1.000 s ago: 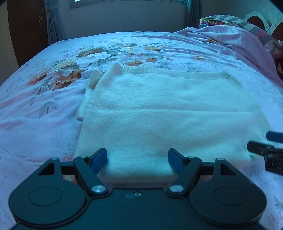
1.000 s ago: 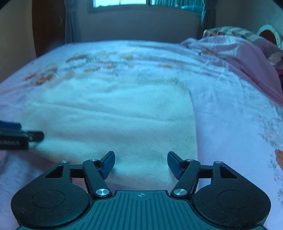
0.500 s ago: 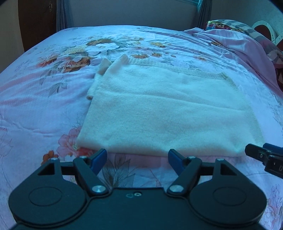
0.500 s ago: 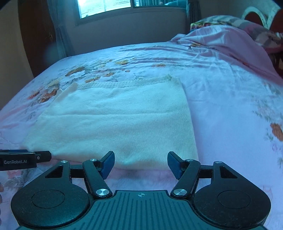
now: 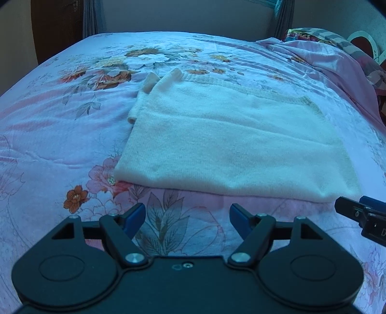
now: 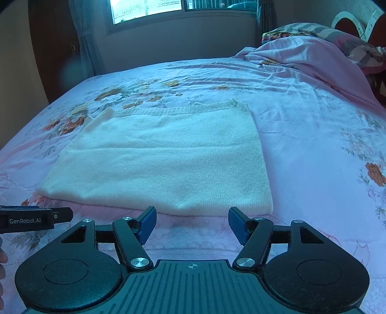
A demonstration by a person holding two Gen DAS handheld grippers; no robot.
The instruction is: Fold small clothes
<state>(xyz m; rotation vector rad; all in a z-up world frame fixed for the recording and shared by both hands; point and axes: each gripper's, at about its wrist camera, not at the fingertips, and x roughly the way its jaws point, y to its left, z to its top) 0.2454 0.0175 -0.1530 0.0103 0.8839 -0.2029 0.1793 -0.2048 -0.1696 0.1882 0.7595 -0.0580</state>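
Both grippers' jaws apart, empty; folded sweater point(image 5: 231, 145) ahead; window point(image 6: 147, 9) only in right view.

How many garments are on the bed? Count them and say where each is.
1: a folded white sweater lying flat on the floral bedsheet, just ahead of both open grippers. Others could be hidden in the bedding heaped at the right.

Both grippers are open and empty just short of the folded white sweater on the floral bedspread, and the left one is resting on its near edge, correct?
Not quite. The left gripper is clear of the folded white sweater, its open jaws over the bare floral bedspread, as the left wrist view shows. The right gripper is likewise open and empty.
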